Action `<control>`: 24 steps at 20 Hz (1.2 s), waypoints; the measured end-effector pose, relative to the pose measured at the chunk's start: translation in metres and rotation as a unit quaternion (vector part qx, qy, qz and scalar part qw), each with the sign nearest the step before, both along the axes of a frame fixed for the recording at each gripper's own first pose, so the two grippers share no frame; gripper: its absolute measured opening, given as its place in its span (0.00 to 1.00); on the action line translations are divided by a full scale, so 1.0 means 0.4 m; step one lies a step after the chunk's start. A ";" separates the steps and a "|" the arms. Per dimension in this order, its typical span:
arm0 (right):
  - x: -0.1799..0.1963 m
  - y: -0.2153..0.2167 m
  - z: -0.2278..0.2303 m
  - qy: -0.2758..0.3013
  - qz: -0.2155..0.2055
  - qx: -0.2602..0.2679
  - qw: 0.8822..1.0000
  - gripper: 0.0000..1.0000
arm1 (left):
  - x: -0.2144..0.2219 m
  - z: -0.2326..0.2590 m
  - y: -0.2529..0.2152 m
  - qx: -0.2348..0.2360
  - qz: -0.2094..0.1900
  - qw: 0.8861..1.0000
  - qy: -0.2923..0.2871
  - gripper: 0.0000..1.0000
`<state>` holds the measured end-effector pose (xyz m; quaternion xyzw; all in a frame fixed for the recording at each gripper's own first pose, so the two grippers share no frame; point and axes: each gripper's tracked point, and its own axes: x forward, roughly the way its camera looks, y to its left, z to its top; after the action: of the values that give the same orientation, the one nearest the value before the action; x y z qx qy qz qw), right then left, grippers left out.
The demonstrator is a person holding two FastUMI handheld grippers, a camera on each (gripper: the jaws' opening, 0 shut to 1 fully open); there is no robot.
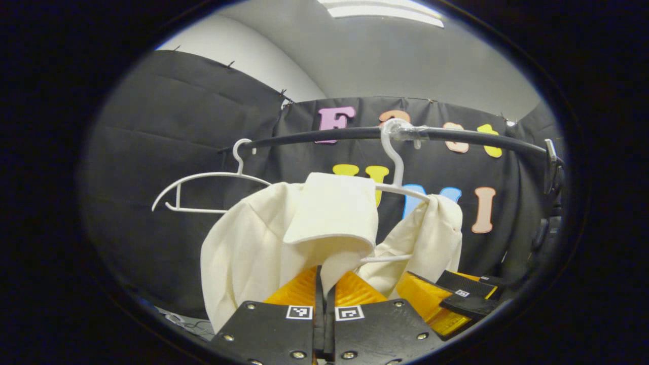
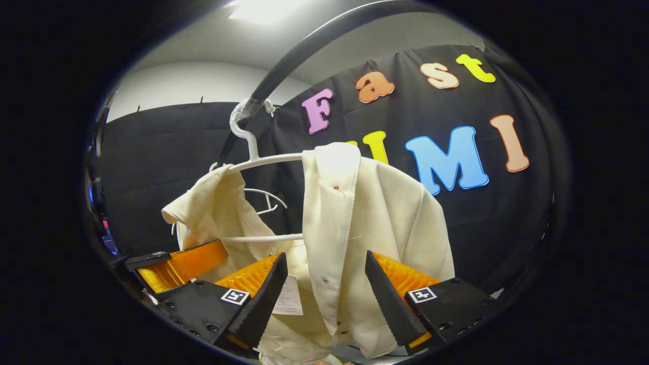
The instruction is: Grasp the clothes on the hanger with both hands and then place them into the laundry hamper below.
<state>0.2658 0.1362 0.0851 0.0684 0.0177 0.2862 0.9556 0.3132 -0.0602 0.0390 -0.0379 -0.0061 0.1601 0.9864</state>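
Now the left gripper (image 1: 324, 289) is pinching the cream shirt (image 1: 253, 238), jaws closed on its fabric, while the right gripper (image 2: 324, 294) is straddling the front placket, jaws open. Risk: the shirt is hanging on its hanger (image 1: 400, 187), which could snag. Two hangers are dangling from one rail (image 1: 456, 136), one bare (image 1: 203, 182).

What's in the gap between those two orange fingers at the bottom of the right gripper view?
The cream shirt: its buttoned front edge hangs down between the open right gripper fingers, seen in the right gripper view.
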 end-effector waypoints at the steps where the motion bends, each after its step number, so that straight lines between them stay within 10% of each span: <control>1: 0.014 0.000 -0.003 -0.001 -0.012 -0.007 1.000 0.98 | -0.007 0.004 0.002 -0.001 0.001 1.000 -0.001 0.01; 8: 0.082 0.035 -0.018 -0.015 -0.071 -0.025 0.997 0.92 | -0.019 0.012 0.012 0.007 0.002 1.000 -0.001 0.01; 13: 0.108 0.024 -0.007 -0.028 -0.087 -0.033 0.995 0.22 | -0.032 0.022 0.018 0.012 0.009 1.000 -0.008 0.01; 16: 0.105 0.033 0.001 -0.028 -0.062 -0.013 0.998 0.06 | -0.041 0.026 0.034 0.011 0.015 1.000 -0.009 0.01; 24: 0.111 -0.065 0.035 -0.056 -0.079 -0.008 0.995 0.02 | -0.075 0.059 0.080 0.026 0.024 0.999 -0.027 0.00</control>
<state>0.3100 0.1103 0.0991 0.0456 -0.0391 0.2128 0.9753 0.2833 -0.0281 0.0626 -0.0169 -0.0381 0.1828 0.9823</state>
